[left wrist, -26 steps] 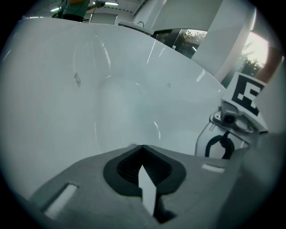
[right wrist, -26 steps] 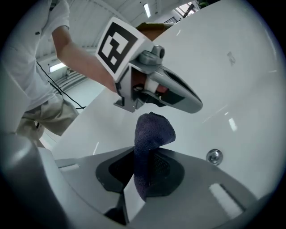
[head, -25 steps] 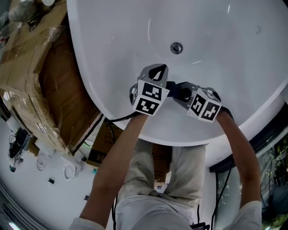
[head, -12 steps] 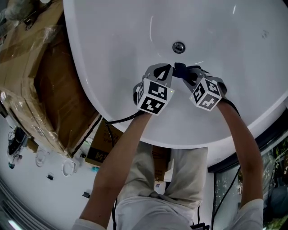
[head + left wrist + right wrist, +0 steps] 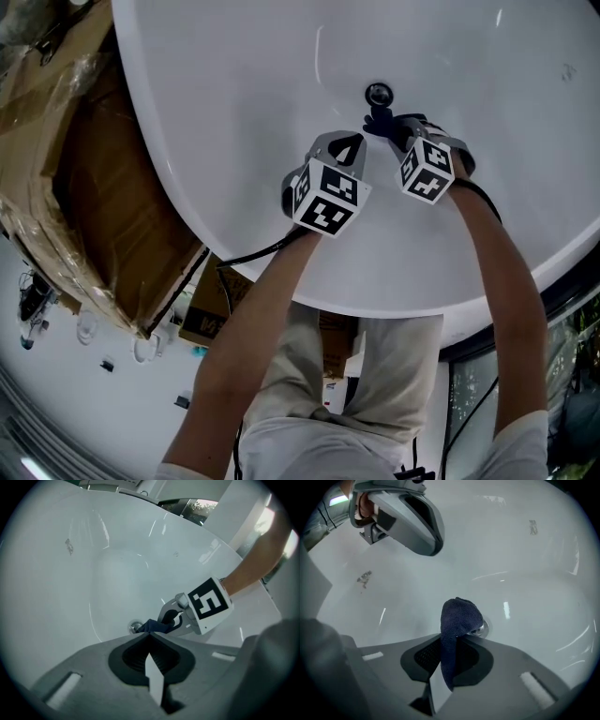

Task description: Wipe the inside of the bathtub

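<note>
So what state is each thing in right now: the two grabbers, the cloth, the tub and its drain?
Left gripper: jaws together, holding nothing.
Right gripper: shut on the cloth.
Cloth: dark blue, bunched, pinched at one end, hanging close to the drain.
Bathtub: white, no water in it.
Drain: uncovered; whether it is plugged cannot be told.

Grey left gripper and right gripper, each topped by a white cube with black square markers; black cable behind the left; white short sleeves; pale trousers.
</note>
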A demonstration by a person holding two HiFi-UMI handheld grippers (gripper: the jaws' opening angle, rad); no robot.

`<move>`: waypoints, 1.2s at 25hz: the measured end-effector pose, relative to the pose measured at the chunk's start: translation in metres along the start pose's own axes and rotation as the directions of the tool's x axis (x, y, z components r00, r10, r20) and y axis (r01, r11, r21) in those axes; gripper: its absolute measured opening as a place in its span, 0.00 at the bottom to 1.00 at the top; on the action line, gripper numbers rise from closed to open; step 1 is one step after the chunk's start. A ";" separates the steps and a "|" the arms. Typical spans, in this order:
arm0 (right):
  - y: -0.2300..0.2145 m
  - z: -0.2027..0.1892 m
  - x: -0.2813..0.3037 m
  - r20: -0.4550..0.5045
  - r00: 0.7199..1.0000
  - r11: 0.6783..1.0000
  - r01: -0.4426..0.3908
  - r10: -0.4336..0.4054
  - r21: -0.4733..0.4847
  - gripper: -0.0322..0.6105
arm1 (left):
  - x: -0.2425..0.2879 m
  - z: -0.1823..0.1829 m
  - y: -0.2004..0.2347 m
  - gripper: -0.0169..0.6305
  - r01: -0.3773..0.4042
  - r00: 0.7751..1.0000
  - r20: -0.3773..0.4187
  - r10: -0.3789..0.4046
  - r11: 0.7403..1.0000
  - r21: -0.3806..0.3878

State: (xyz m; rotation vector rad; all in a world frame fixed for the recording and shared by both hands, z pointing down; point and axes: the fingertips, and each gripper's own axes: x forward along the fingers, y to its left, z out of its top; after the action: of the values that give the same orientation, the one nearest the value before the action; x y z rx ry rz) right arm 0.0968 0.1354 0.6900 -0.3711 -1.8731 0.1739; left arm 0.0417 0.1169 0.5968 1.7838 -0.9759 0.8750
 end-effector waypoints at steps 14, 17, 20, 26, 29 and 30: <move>-0.005 -0.045 0.059 -0.147 0.989 0.998 0.010 0.000 0.061 0.13 | 0.014 -0.018 -0.004 0.02 0.021 1.000 -0.002 -0.021 0.999 -0.037; 0.002 -0.048 0.066 -0.176 0.984 0.998 -0.003 0.015 0.070 0.13 | 0.014 -0.017 -0.003 0.02 0.018 1.000 0.002 -0.018 0.999 -0.038; 0.007 -0.045 0.070 -0.193 0.981 0.999 -0.020 0.027 0.042 0.13 | 0.013 -0.017 -0.001 0.02 0.014 1.000 0.003 -0.014 0.999 -0.035; 0.026 -0.042 0.064 -0.194 0.976 0.995 -0.101 0.104 0.024 0.12 | 0.011 -0.015 -0.005 0.02 0.020 1.000 0.003 -0.020 0.999 -0.033; 0.035 -0.038 0.059 -0.186 0.972 0.990 -0.140 0.141 0.023 0.12 | 0.009 -0.019 -0.008 0.02 0.022 1.000 -0.011 -0.022 0.999 -0.036; 0.037 -0.036 0.057 -0.185 0.971 0.988 -0.153 0.154 0.018 0.12 | 0.009 -0.020 -0.010 0.02 0.023 1.000 -0.013 -0.023 0.999 -0.040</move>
State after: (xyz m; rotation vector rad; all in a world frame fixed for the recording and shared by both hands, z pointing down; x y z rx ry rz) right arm 0.1209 0.1872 0.7417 -0.5131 -1.6597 0.2387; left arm 0.0509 0.1355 0.6078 1.7505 -0.9563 0.8469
